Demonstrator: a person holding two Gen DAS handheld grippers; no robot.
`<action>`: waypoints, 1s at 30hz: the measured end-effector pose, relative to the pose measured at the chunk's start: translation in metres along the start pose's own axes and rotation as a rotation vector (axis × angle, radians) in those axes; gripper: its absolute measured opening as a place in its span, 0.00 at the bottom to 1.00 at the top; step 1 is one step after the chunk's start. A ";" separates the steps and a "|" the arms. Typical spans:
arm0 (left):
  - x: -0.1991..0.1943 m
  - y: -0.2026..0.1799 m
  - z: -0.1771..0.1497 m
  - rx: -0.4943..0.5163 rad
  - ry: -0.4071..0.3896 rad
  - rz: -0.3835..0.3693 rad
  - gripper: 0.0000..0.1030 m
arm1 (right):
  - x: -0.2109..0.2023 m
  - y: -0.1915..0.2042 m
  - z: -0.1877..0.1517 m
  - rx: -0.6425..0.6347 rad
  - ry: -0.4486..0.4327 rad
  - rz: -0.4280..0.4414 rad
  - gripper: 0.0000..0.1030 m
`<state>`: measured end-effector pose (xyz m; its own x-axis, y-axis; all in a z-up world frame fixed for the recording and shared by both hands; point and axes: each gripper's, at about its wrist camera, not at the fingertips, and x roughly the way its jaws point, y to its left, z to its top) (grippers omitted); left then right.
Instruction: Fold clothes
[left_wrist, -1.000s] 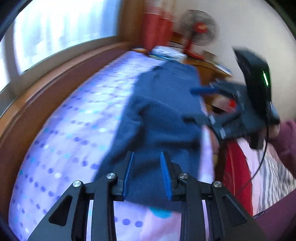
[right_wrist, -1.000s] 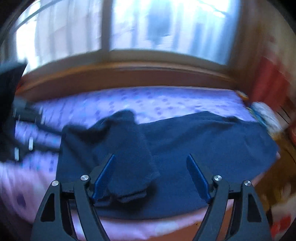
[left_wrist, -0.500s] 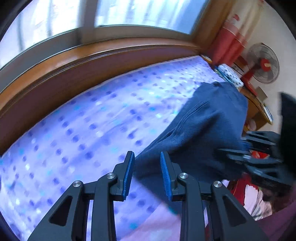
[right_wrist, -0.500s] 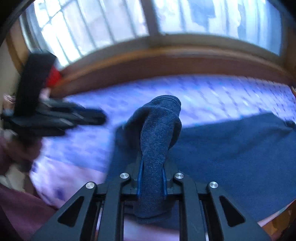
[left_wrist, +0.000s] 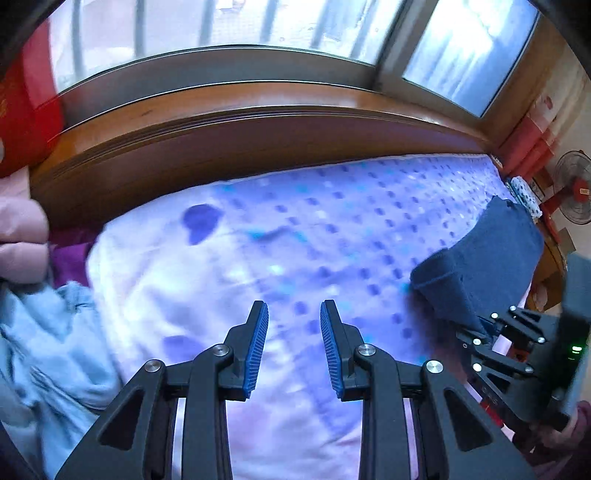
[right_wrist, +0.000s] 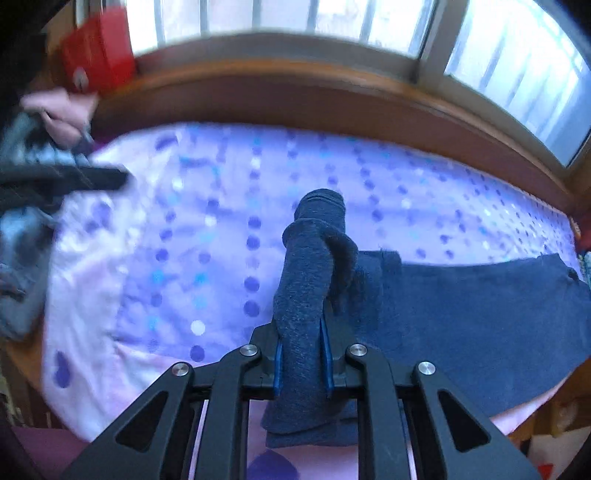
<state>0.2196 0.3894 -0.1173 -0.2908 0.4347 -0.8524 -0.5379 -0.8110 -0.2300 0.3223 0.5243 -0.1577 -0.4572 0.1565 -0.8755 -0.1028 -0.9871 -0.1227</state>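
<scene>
A dark blue sweater (right_wrist: 480, 325) lies on the purple dotted bed sheet (right_wrist: 207, 258), toward the right. My right gripper (right_wrist: 301, 328) is shut on a bunched fold of it, maybe a sleeve (right_wrist: 310, 266), which stands up between the blue pads. In the left wrist view the same sweater (left_wrist: 495, 254) sits at the right edge with the right gripper (left_wrist: 478, 330) pinching its near end. My left gripper (left_wrist: 293, 306) hovers over bare sheet (left_wrist: 295, 240), open, with nothing between its fingers. It shows as a dark blur (right_wrist: 92, 177) at the left of the right wrist view.
A light blue garment (left_wrist: 48, 350) is heaped at the bed's left end beside something pink (left_wrist: 18, 229). A wooden sill (left_wrist: 258, 122) and windows run along the far side. A red box (right_wrist: 96, 51) stands on the sill at left. A fan (left_wrist: 572, 192) is far right.
The right gripper closed on the sweater's fold and carried it left along the bed. The left gripper swung off the sweater and now hangs over bare sheet, still open.
</scene>
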 end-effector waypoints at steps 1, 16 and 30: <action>-0.002 0.004 0.000 0.000 -0.002 -0.009 0.28 | 0.004 0.001 -0.001 0.016 0.012 -0.005 0.14; 0.034 -0.047 0.028 0.107 -0.002 -0.168 0.28 | -0.015 -0.030 0.013 0.103 0.001 0.055 0.20; 0.034 -0.027 0.008 0.109 0.046 -0.162 0.28 | -0.017 -0.106 -0.054 0.401 -0.100 0.202 0.60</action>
<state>0.2179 0.4293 -0.1361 -0.1584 0.5352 -0.8297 -0.6581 -0.6837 -0.3154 0.3885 0.6247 -0.1548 -0.5838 -0.0156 -0.8118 -0.3279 -0.9101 0.2533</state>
